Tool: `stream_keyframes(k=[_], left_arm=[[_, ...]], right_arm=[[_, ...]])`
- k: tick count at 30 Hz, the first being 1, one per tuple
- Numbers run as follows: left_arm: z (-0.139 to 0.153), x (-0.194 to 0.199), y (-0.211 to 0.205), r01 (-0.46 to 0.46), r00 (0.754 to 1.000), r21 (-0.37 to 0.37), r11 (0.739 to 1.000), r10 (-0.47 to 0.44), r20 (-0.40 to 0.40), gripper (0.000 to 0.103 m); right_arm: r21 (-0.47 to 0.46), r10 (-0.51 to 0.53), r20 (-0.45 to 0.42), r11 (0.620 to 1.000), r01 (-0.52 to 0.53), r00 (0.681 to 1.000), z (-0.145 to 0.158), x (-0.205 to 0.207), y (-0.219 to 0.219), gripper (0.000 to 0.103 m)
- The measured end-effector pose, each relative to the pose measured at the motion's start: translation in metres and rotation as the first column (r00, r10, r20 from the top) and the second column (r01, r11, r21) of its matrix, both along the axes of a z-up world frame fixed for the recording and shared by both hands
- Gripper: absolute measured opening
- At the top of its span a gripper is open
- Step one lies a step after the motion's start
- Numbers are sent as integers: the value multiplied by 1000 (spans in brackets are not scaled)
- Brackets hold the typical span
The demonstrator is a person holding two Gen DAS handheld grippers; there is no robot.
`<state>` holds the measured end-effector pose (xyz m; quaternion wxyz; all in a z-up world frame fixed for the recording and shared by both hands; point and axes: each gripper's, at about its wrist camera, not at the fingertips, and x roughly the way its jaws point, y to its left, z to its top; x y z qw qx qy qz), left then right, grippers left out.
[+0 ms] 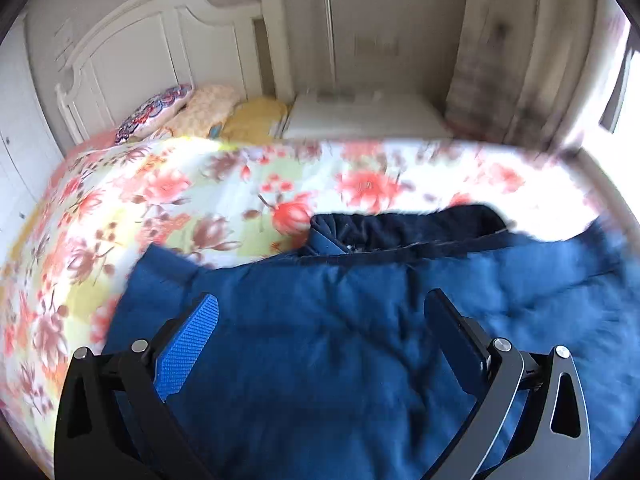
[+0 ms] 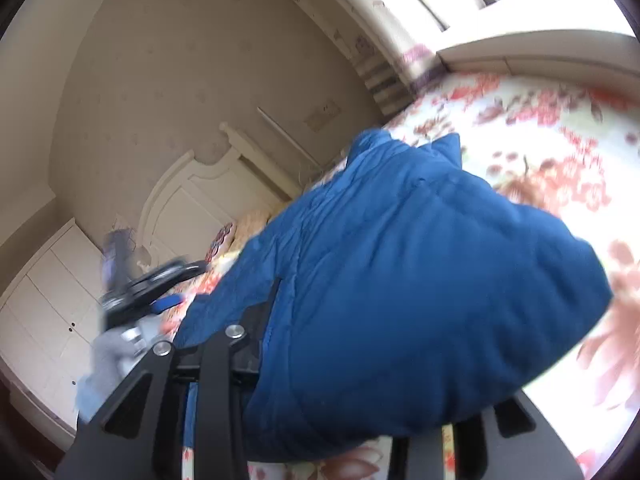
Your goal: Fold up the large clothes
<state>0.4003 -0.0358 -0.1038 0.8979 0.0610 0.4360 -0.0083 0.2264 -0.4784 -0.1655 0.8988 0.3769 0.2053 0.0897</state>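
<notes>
Right gripper point(image 2: 340, 380) clenched on a bunched fold of the jacket point(image 1: 340, 320) lying on the bed point(image 1: 180, 184), left gripper point(image 1: 320, 340) released above it; the bulky padding could slip free mid-fold

A puffy blue quilted jacket point(image 1: 360, 320) lies spread on the flowered bed point(image 1: 200, 184), its dark collar lining showing (one bunched part raised off the cover).

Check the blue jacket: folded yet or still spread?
Partly folded: blue jacket is bunched, one part lifted between the right gripper fingers.
</notes>
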Motion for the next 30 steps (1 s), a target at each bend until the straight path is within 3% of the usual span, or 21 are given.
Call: stream_keyframes(k=[2,6,10,18,22,30], left_arm=[[-24,6,-18,10,998,-3,1000,-10,-64,99],[-28,-10,-45,45,999,43,998,-45,10,99],[-30,-11,-49,59,998,41,997,-61,26,99],[-35,-4,-47,49,998,37,998,-50,27,99],[-35,-4,-46,49,998,33,998,-50,28,99],[-36,-3,-46,50,998,32,998,-51,26,99]], right_arm=[[-23,-16,20,1000,17,1000,5,-3,-7,30],[-88,-23,21,996,24,1000,4,-12,-19,30],[-129,-13,-18,992,11,1000,-11,-21,-23,31],[-52,5,-30,999,-7,1000,-27,-16,-31,38],[18,13,-53,1000,-12,999,-36,-15,-36,44],[66,19,-108,998,-12,994,-37,-7,-40,58]])
